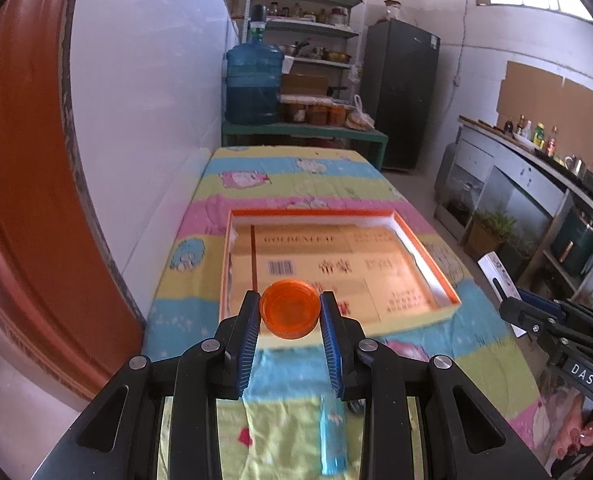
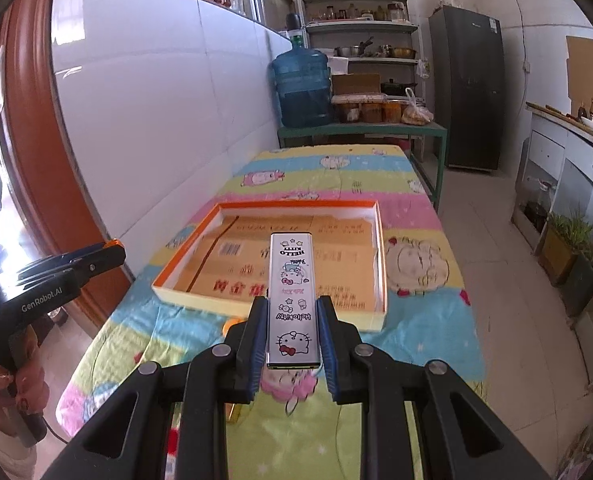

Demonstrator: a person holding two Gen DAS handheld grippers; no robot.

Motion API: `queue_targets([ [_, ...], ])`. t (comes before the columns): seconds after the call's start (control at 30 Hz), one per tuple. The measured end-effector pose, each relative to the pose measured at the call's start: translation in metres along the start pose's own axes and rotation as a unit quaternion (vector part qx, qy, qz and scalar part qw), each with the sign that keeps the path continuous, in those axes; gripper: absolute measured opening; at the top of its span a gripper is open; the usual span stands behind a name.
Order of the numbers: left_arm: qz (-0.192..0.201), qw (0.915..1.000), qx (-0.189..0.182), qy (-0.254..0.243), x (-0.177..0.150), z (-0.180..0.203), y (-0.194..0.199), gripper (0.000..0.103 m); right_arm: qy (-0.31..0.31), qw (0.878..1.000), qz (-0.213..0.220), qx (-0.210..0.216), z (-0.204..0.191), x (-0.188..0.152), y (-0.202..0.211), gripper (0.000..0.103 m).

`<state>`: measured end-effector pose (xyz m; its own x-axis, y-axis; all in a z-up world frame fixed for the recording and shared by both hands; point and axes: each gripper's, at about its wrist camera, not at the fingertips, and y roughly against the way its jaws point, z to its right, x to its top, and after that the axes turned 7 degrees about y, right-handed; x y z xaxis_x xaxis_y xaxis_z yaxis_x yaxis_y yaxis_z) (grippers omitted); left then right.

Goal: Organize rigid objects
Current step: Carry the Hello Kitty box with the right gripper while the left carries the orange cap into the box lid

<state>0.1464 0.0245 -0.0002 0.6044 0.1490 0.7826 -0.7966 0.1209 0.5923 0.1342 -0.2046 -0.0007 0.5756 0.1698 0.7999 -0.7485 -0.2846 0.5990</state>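
My left gripper is shut on a round orange lid, held above the table in front of the near edge of the shallow orange-rimmed box. My right gripper is shut on a long white Hello Kitty case, which sticks forward over the near rim of the same box. The box floor is a flattened printed carton. A blue tube lies on the cloth below the left gripper. Each gripper shows at the edge of the other's view: the right gripper, the left gripper.
A cartoon-patterned cloth covers the table. A white wall runs along the left, with a brown door frame. Beyond the table stand a green bench with a blue water jug, shelves and a dark fridge. A small orange thing lies by the box.
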Motion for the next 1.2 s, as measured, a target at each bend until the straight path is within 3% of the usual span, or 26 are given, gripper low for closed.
queue_targets([
  [0.27,0.019,0.9997,0.016,0.003,0.034,-0.003,-0.030,0.031,0.010,1.000,0.005,0.000,0.008,0.031,-0.022,0.025],
  [0.63,0.012,0.9990,0.043,0.003,0.049,-0.001,-0.086,0.031,0.016,1.000,-0.003,0.005,0.013,0.056,-0.057,0.025],
  [1.0,-0.016,0.9978,0.062,0.014,0.046,-0.003,-0.128,0.031,-0.005,0.999,-0.029,0.025,0.023,0.057,-0.099,0.025],
  [1.2,-0.049,0.9977,0.040,0.024,0.040,-0.010,-0.151,0.031,-0.019,0.998,-0.056,0.035,0.029,0.049,-0.128,0.025],
])
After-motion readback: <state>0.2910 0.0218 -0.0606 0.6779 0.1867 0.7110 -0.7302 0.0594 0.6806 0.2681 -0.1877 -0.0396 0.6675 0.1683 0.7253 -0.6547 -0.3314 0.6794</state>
